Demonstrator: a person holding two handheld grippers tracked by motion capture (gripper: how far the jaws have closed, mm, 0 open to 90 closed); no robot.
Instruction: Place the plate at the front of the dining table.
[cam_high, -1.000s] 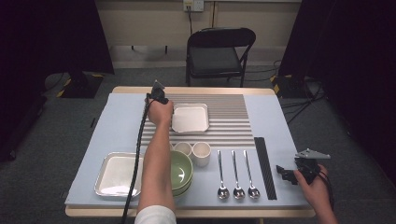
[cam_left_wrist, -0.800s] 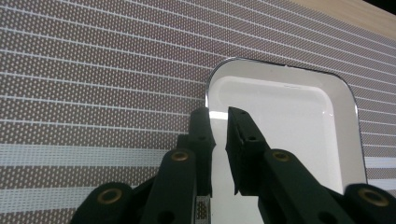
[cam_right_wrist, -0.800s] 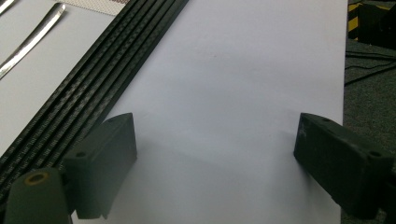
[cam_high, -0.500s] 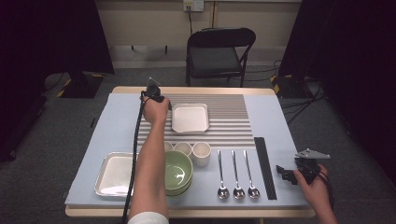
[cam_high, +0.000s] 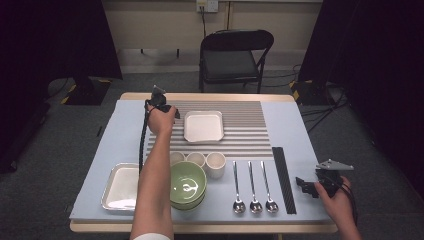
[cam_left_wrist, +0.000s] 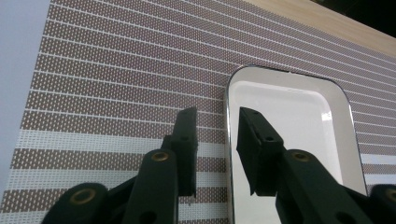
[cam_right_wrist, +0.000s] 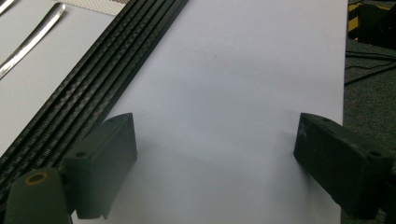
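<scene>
Dim room, folding chair (cam_high: 235, 57) behind table with pale blue cover (cam_high: 120, 132). Striped placemat (cam_high: 245, 135) at far centre. White square tray (cam_high: 203, 126) lies on placemat. Left gripper (cam_high: 161, 100) just left of tray; jaws have just been opening, now apart, straddling tray's near rim (cam_left_wrist: 228, 140) without pressing it. Right gripper (cam_high: 320, 182) well right of tray at table edge, beside black slatted strip (cam_right_wrist: 88, 88), jaws wide apart, nothing between.

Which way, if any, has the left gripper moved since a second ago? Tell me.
Yes. In the high view the left gripper has drawn leftward off the white tray, which kept its place on the striped mat; its jaws have just been opening.
</scene>
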